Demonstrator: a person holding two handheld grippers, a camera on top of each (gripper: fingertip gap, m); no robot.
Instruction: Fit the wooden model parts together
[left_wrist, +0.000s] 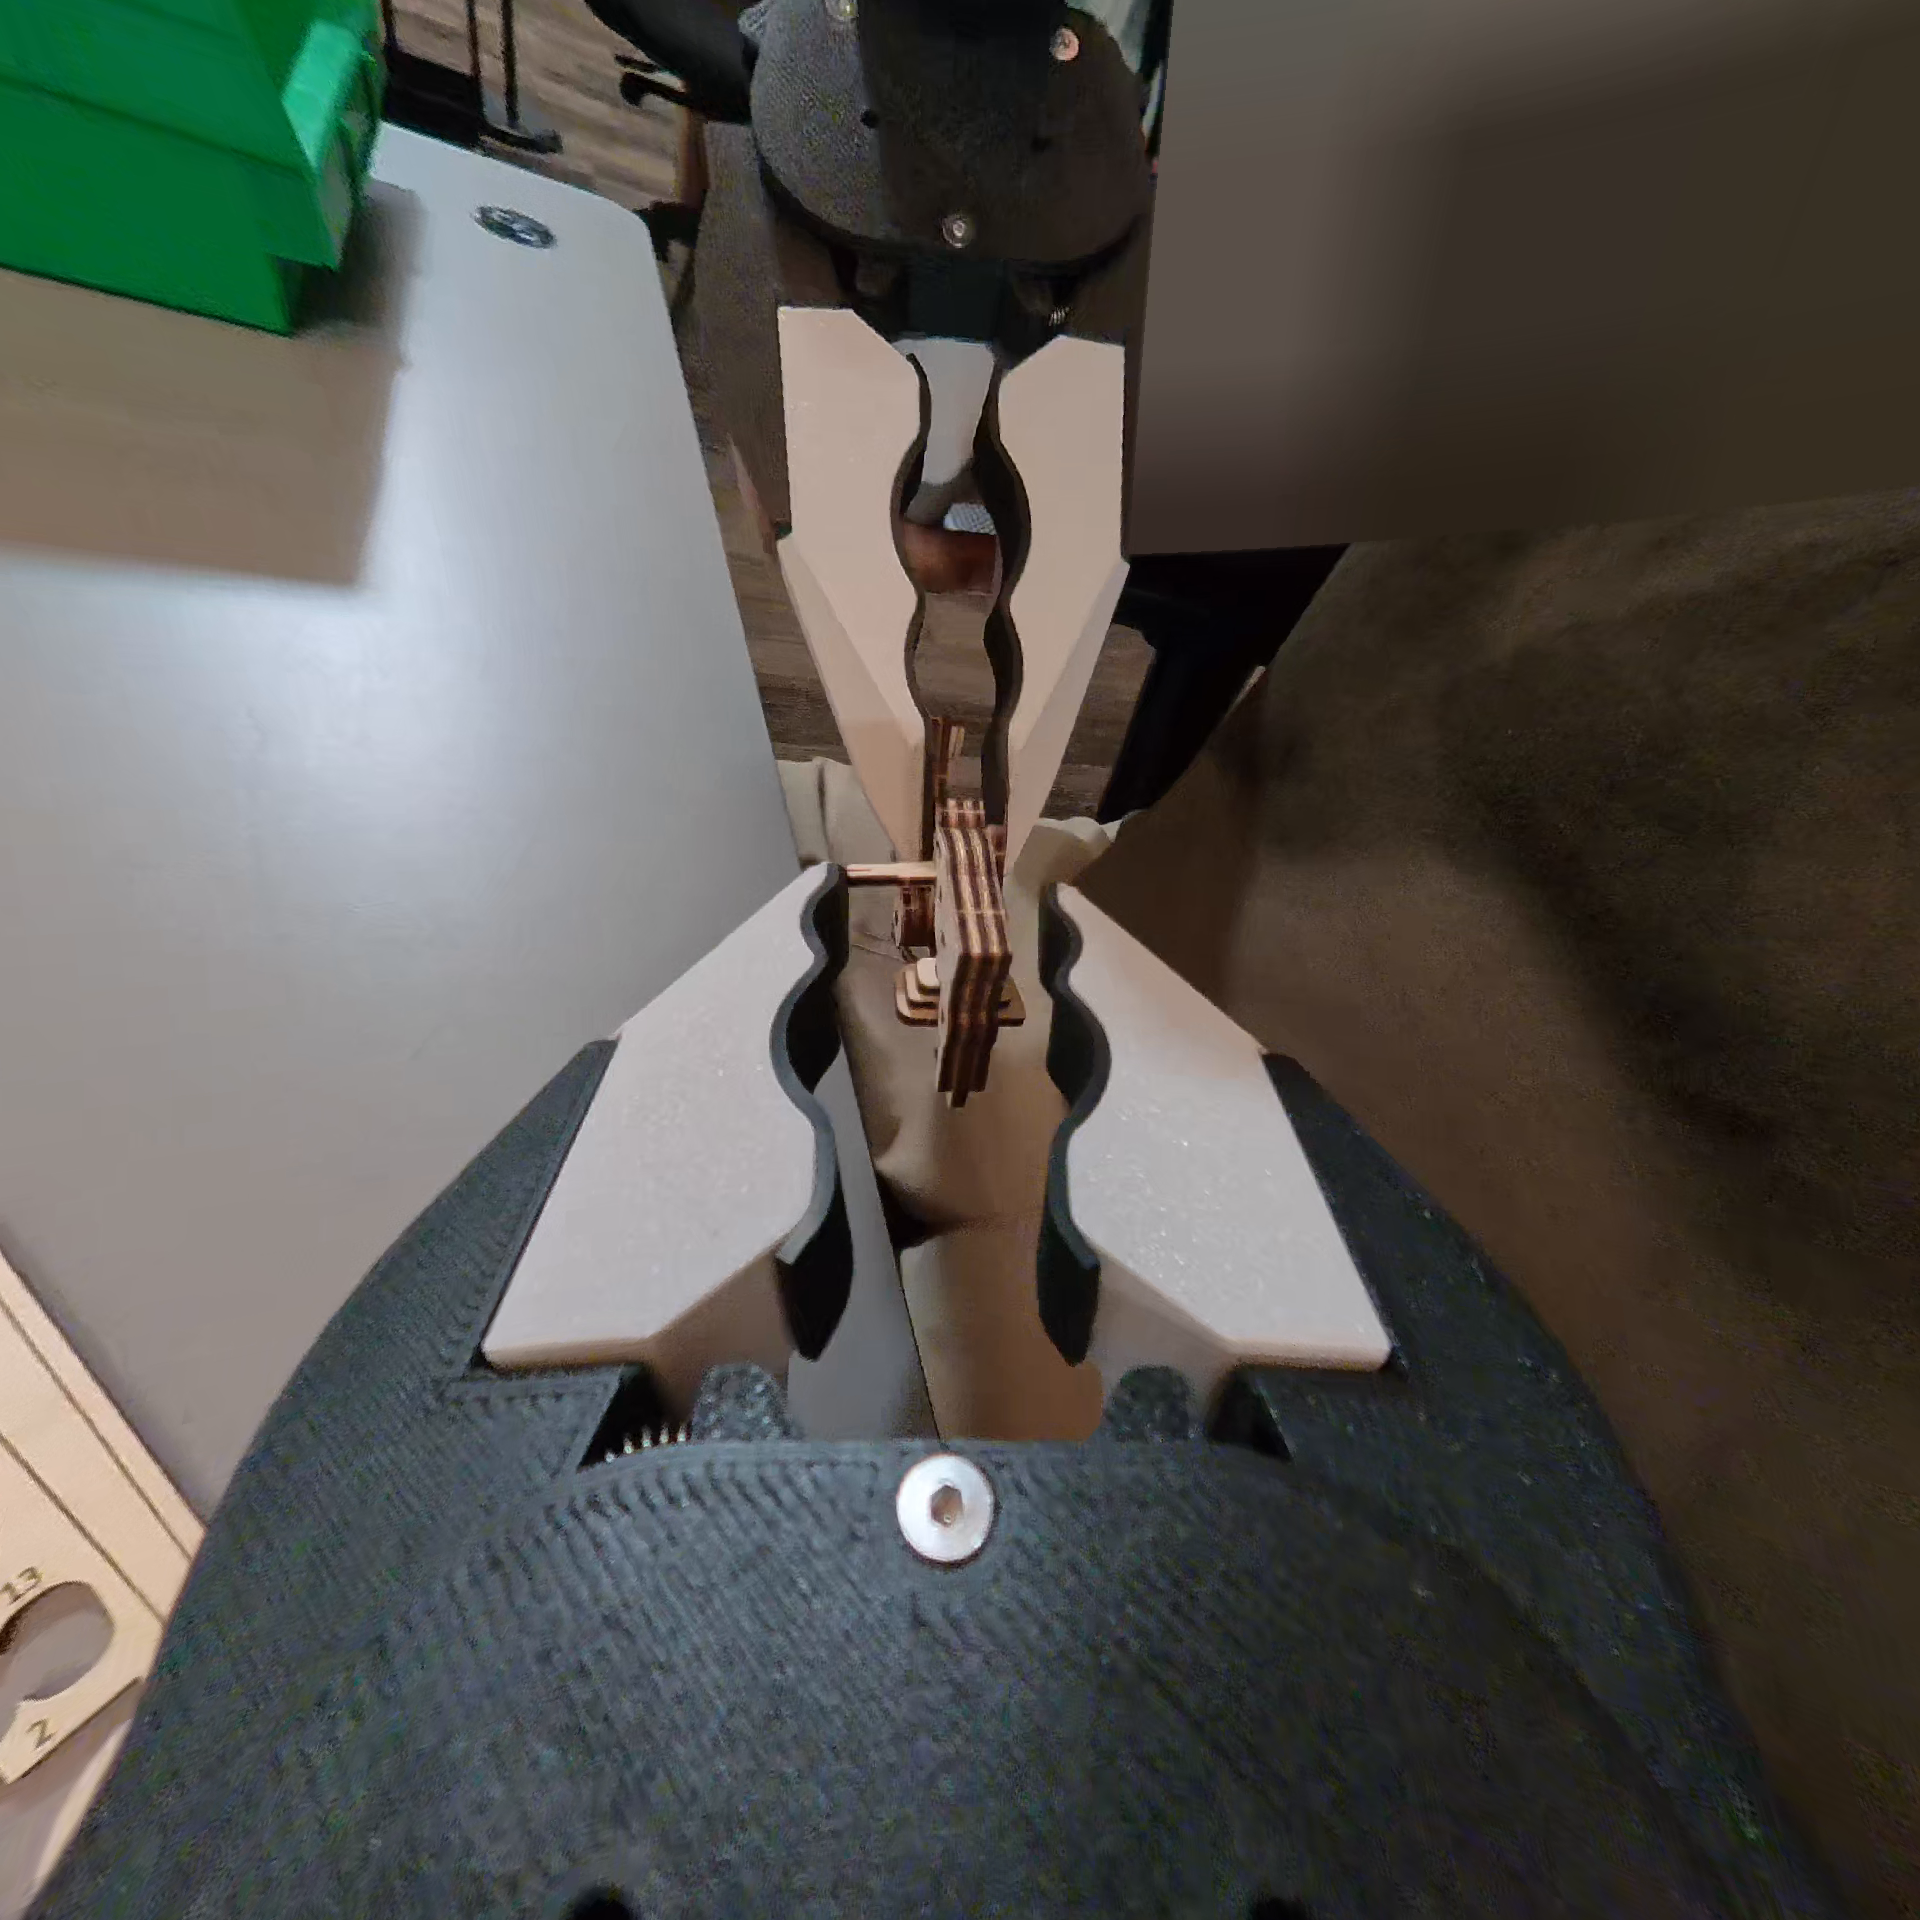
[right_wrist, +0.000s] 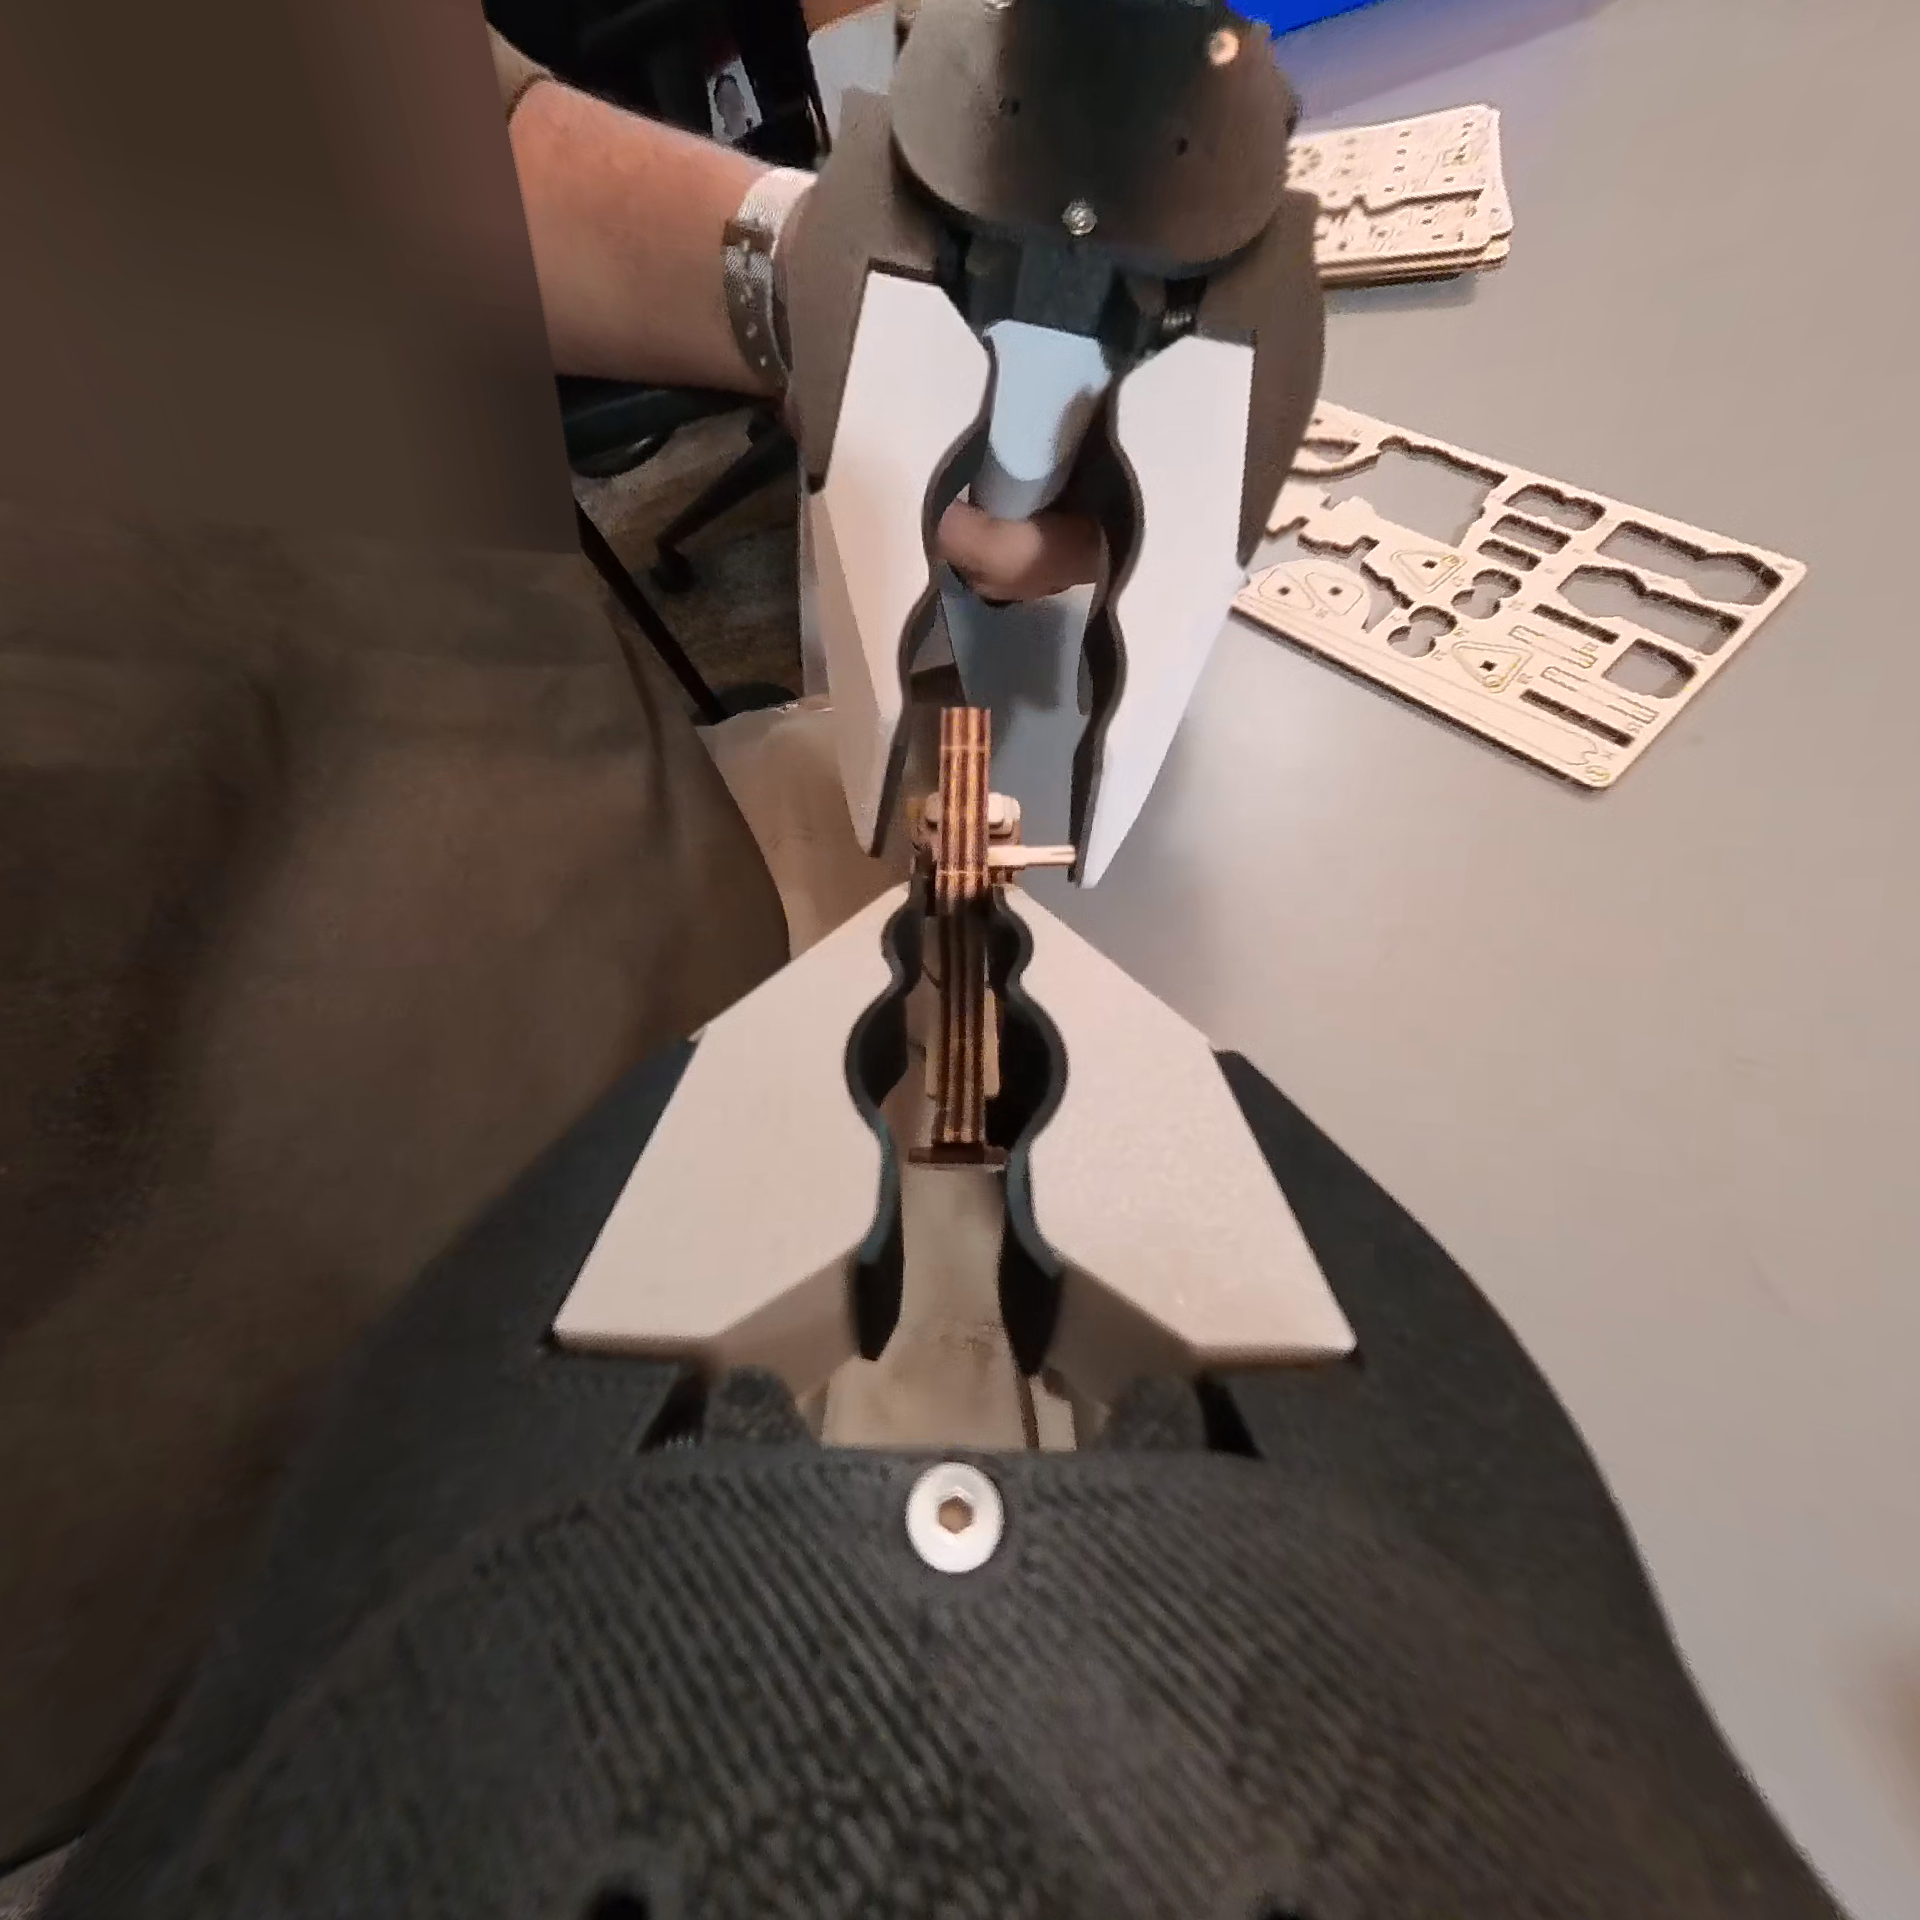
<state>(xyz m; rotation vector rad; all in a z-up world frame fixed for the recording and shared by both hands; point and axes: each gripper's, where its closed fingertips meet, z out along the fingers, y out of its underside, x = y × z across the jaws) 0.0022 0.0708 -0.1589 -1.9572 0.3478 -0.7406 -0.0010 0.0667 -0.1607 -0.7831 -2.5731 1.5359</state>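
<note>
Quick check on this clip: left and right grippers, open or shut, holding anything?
Left gripper: open, fingers either side of the wooden model's end, with gaps; holding nothing.
Right gripper: shut on the wooden model.

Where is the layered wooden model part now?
In both wrist views it sits mid-frame, off the table: the right claw clamps the wooden model part, facing the open left claw.

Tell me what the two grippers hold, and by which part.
The right gripper clamps the layered wooden model by its flat sides. The left gripper is open, holding nothing.
</note>
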